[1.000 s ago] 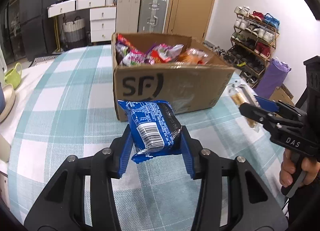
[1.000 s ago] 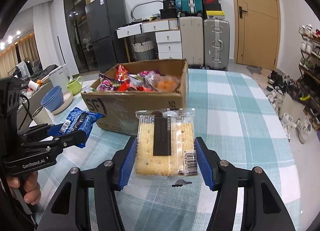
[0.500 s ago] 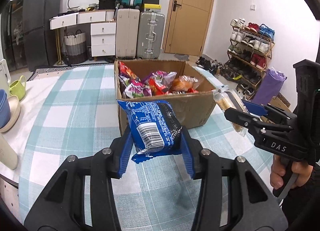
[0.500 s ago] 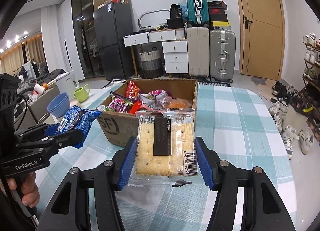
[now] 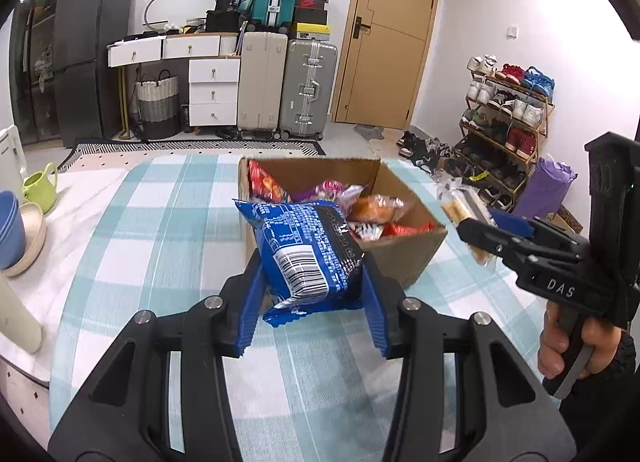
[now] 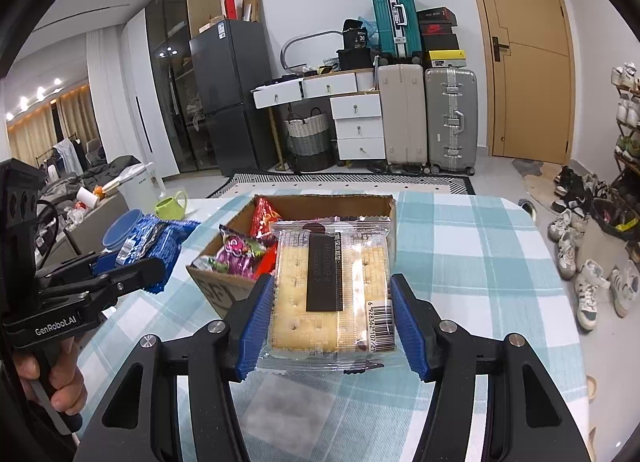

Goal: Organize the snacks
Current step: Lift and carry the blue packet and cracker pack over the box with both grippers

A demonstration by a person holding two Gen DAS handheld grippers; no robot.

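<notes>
The left tool (image 5: 310,298) grips a blue snack packet (image 5: 306,252) and the right tool (image 6: 330,326) clamps a clear cracker pack (image 6: 334,294), both held above the checked surface (image 5: 128,246) just short of a snack-filled cardboard box (image 5: 404,258).

Snacks (image 5: 362,207) in box (image 5: 404,258), on table (image 5: 132,246), mug (image 5: 38,187) seemingly left
</notes>
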